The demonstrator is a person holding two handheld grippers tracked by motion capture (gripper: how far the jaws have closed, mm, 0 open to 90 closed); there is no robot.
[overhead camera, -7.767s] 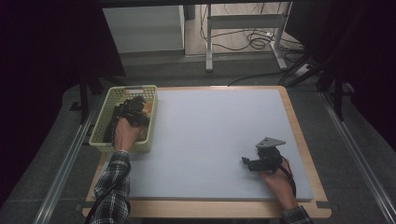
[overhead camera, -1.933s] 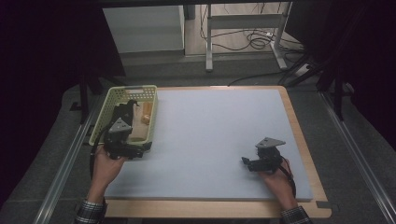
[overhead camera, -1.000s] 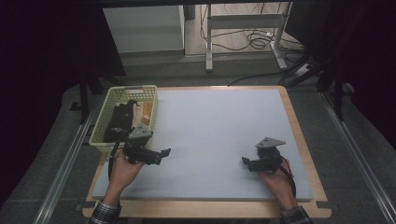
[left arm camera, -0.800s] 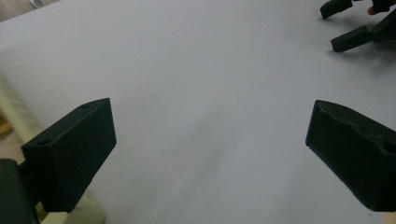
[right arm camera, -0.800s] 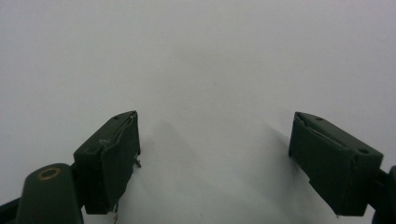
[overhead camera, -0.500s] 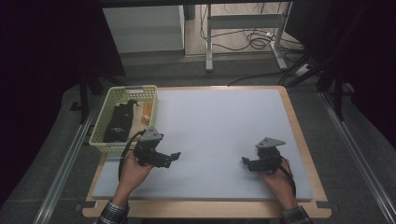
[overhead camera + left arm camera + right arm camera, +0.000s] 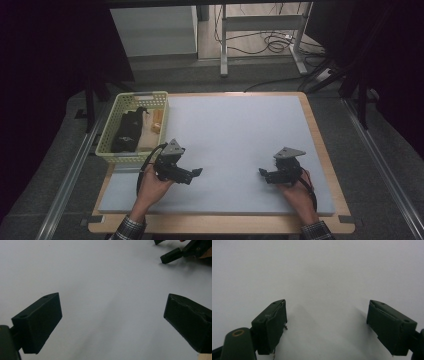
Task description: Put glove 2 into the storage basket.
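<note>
both grippers empty over the grey mat

left gripper (image 7: 196,172) sits low over the grey mat (image 7: 235,130), near its front left, just right of the basket's front corner. jaws wide apart w/ nothing btw them; in the left gripper view (image 7: 111,322) just bare mat shows btw the two black jaws. person's left hand (image 7: 152,187) holds it from below, plaid sleeve (image 7: 129,229) at the table's front edge.

right gripper (image 7: 263,173) is over the mat's front right, jaws also apart and empty; right gripper view (image 7: 326,322) shows plain mat btw them. right hand (image 7: 295,192) grips it from behind. the two grippers point toward each other, well apart.

basket (image 7: 114,147), pale yellow-green, stands at the mat's left edge. inside: a black bundle (image 7: 127,131) on the left side and sth small, tan/orange (image 7: 157,121) on the right; can't tell what either is. wooden table (image 7: 327,160) frames the mat.
</note>
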